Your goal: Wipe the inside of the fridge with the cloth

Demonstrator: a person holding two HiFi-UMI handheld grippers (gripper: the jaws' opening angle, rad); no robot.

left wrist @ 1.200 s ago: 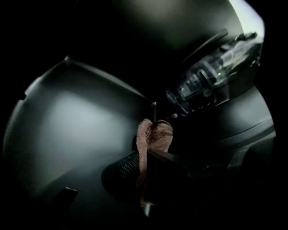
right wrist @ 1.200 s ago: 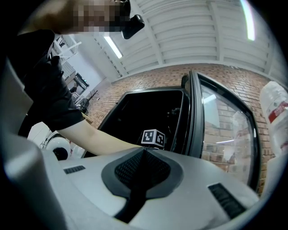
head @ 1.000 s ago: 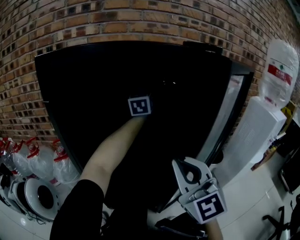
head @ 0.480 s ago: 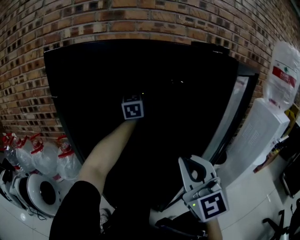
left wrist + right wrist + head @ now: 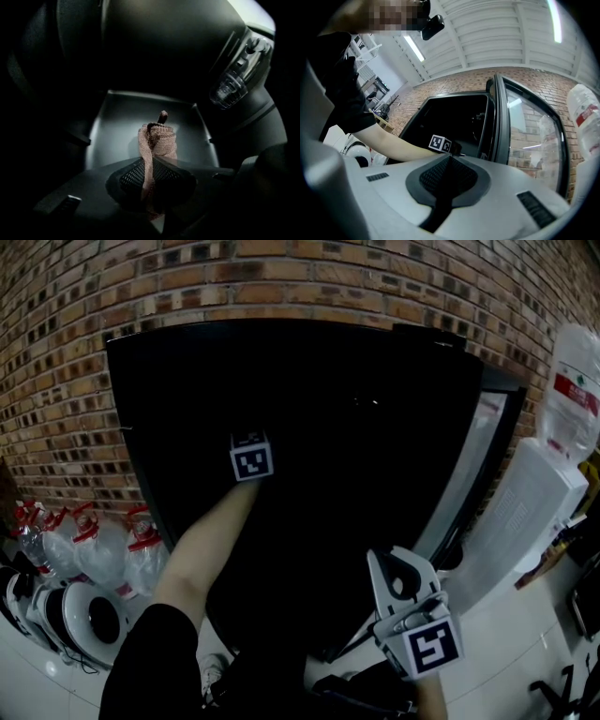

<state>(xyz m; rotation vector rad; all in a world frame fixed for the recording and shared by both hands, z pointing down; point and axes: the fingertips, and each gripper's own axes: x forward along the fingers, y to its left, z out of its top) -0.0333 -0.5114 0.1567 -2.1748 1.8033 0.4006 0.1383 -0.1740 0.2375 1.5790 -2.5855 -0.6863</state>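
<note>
Cloth (image 5: 158, 139): pinkish-tan knit, bunched upright, pinched by L gripper (image 5: 150, 165); R gripper (image 5: 449, 158) clenched, empty.

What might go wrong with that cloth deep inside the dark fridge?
1. The left gripper pinches only a thin fold of the cloth; a hard rub might pull it loose.
2. The fridge is very dark inside, so the gripper might knock the clear lamp on its wall.
3. The shut, empty right gripper hangs beside the open glass door and might bump it.
</note>
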